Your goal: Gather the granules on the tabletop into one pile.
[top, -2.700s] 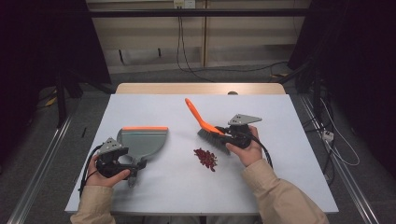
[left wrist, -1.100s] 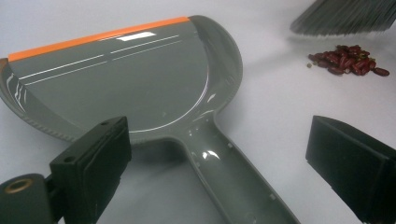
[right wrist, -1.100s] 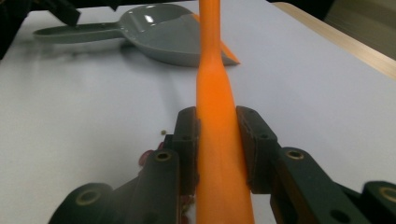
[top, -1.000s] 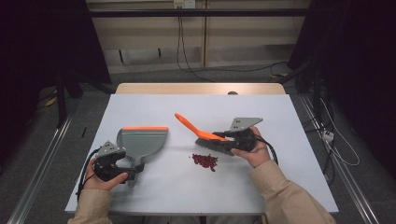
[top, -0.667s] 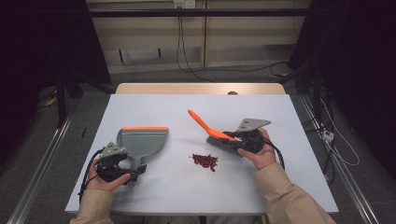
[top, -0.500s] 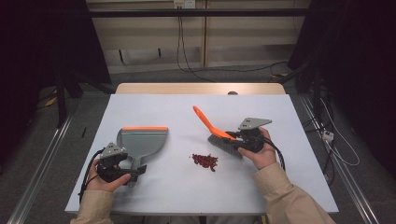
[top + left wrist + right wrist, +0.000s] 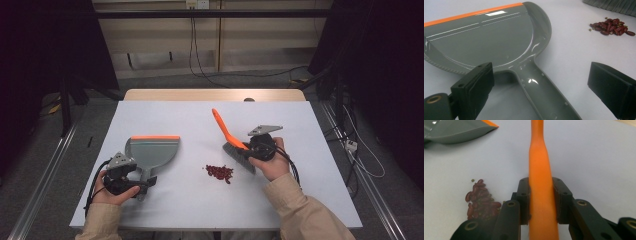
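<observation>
Left gripper (image 7: 145,183): held low at the table's near left; its jaws stand wide apart either side of the dustpan's handle, with the pads clear of it, so nothing is gripped.
Dustpan (image 7: 150,152): flat on the table (image 7: 165,117), grey, with its orange lip on the far edge and its handle running back toward the person into the left gripper's gap.
Beans (image 7: 219,172): a small heap of red beans between the two hands, right of the dustpan and apart from it.
Brush (image 7: 235,145): orange handle slanting up and away to the far left, grey bristles down on the table just right of the beans.
Right gripper (image 7: 541,202): clamped on the brush handle, pads pressing on both its sides.
Key relation: the beans lie left of the bristles, and the dustpan farther left with its mouth facing away rather than toward the heap. Judged from this, the sweep must go leftward, and the pan probably needs gripping and turning first.
</observation>
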### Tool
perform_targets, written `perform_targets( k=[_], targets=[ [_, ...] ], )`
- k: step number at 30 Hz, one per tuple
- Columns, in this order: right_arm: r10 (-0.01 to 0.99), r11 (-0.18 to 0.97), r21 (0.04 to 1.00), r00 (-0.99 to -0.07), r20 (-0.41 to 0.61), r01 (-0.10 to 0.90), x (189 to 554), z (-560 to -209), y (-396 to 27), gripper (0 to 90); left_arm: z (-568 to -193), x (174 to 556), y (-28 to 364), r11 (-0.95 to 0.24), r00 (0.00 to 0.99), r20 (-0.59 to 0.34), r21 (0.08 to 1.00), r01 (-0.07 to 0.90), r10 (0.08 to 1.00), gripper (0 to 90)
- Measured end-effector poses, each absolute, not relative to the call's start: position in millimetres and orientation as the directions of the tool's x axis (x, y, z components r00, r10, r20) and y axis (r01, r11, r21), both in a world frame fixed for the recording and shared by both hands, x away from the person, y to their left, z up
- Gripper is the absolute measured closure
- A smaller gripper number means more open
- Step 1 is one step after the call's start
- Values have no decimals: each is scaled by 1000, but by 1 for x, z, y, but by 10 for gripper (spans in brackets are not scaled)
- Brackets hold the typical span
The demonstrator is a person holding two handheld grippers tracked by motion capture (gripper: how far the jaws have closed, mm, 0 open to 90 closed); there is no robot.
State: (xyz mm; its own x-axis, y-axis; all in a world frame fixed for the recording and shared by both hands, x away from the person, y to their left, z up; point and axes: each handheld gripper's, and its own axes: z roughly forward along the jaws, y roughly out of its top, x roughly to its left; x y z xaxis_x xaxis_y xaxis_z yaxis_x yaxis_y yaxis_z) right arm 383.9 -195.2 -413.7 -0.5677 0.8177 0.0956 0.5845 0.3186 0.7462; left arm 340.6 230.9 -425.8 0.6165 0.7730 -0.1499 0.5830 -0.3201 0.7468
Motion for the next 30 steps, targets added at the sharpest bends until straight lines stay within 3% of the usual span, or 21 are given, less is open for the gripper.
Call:
perform_targets(
  k=[9,12,21,30],
  targets=[
    [893,193,786,-438,108,587,351,-418,-183,713,-425,340,229,-321,617,-149,747,582,772,66],
    [913,190,800,-402,69,569,340,-419,-171,713,-425,339,230,-317,614,-149,749,582,775,66],
    [944,163,826,-328,29,540,330,-423,-149,713,-425,335,234,-306,603,-151,751,585,783,66],
    [957,101,842,-284,63,530,329,-427,-140,712,-425,334,233,-308,595,-146,745,592,790,66]
  ],
)
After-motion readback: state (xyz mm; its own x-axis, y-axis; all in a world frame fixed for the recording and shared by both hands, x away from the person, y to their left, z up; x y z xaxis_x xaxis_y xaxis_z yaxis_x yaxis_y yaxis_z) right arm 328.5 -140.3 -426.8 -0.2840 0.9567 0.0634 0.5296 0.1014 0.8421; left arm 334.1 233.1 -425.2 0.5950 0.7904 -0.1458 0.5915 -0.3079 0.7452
